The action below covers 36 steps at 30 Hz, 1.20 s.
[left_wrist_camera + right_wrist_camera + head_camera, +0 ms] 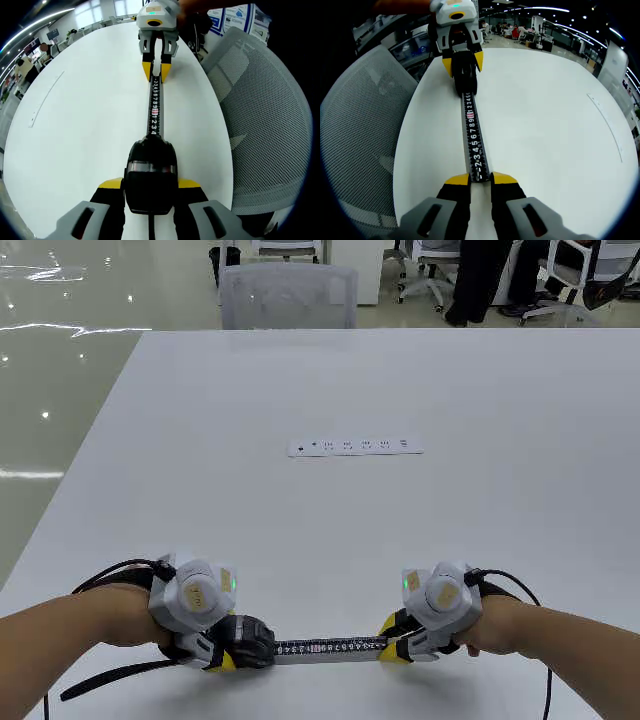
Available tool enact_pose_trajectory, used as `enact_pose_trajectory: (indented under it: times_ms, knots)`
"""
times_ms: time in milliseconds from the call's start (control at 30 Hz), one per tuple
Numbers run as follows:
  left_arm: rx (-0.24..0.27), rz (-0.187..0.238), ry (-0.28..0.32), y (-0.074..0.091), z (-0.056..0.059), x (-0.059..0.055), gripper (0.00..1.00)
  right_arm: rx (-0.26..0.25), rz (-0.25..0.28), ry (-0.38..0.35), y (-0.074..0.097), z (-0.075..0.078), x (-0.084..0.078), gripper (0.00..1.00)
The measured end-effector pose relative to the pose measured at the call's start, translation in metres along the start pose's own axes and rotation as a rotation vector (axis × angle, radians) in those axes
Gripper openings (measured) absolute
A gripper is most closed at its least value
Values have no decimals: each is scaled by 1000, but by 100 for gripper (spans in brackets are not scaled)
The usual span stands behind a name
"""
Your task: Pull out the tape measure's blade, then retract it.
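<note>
In the head view, the left gripper [222,648] sits at the near edge of the white table [330,530], its jaws closed on either side of the black tape measure case [248,640]. The blade [330,647] runs flat along the table from the case to the right gripper [393,648]. That gripper seems to pinch the blade's far end, though the contact is too small here to be sure. A white power strip [355,446] lies well apart, further up the table, and an empty chair [288,295] stands beyond the far edge. In the left gripper view, the yellow pads [112,183] press against both flanks of the case. The numbered blade stretches straight ahead to the right gripper, with a mesh chair back [265,125] just off the table edge. In the right gripper view, the jaws are narrowed to a slim gap, and the blade's tip lies between the yellow tips at the table surface.
</note>
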<state>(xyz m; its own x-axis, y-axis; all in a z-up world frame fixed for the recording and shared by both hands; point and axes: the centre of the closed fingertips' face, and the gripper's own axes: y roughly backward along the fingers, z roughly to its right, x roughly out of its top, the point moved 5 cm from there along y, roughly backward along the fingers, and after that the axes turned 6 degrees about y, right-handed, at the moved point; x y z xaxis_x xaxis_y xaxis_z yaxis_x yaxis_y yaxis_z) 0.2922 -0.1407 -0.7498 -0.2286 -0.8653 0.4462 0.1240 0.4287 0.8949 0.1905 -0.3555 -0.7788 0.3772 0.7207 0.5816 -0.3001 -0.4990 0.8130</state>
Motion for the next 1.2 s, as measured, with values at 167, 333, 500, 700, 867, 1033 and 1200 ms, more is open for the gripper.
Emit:
enact_pose_trajectory:
  times_ms: [167,333,500,700,867,1033,1200]
  knots:
    - [1,-1,1,0,0,0,34,-1,-3,0,3,0,-3,13]
    - [-1,1,5,0,0,0,34,-2,-9,3,7,1,-9,13]
    - [-2,5,7,0,0,0,34,-5,-15,-7,12,3,-16,13]
    - [-2,2,2,0,0,0,34,-6,-22,-15,17,3,-22,13]
    - [0,-1,-1,0,-1,-1,34,-12,-24,-26,21,5,-28,13]
    - [1,-3,-1,0,-1,-1,34,-18,-27,-30,24,4,-32,13]
    - [2,-4,-1,0,-1,-2,34,-23,-27,-38,28,4,-38,13]
